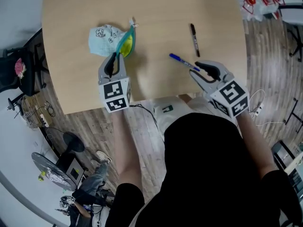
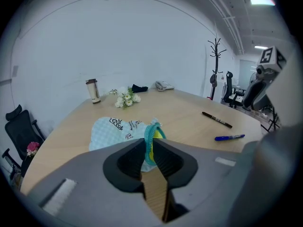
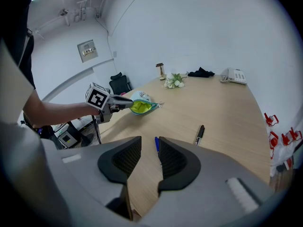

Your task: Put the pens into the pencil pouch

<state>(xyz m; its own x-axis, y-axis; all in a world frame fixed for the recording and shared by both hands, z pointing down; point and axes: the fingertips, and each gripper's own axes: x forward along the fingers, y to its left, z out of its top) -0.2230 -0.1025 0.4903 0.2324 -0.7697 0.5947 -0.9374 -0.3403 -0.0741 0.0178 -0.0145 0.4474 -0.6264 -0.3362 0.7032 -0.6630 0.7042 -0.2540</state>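
Note:
A light blue pencil pouch [image 1: 106, 39] with a teal zip rim and yellow lining lies at the table's left. My left gripper [image 1: 117, 55] is shut on its near rim; in the left gripper view the teal rim [image 2: 150, 143] sits pinched between the pads, and the mouth gapes open in the right gripper view, pouch [image 3: 141, 105]. A blue pen [image 1: 182, 61] lies on the table with its near end between the jaws of my right gripper [image 1: 199, 67], which stands open around the pen [image 3: 156, 144]. A black pen [image 1: 194, 39] lies farther back.
White flowers [image 2: 126, 97], a cup [image 2: 93, 91], a dark cloth and a desk phone [image 2: 164, 85] sit at the table's far end. The wooden table [image 1: 156, 86] ends close in front of the person. An office chair [image 1: 19, 72] stands at the left.

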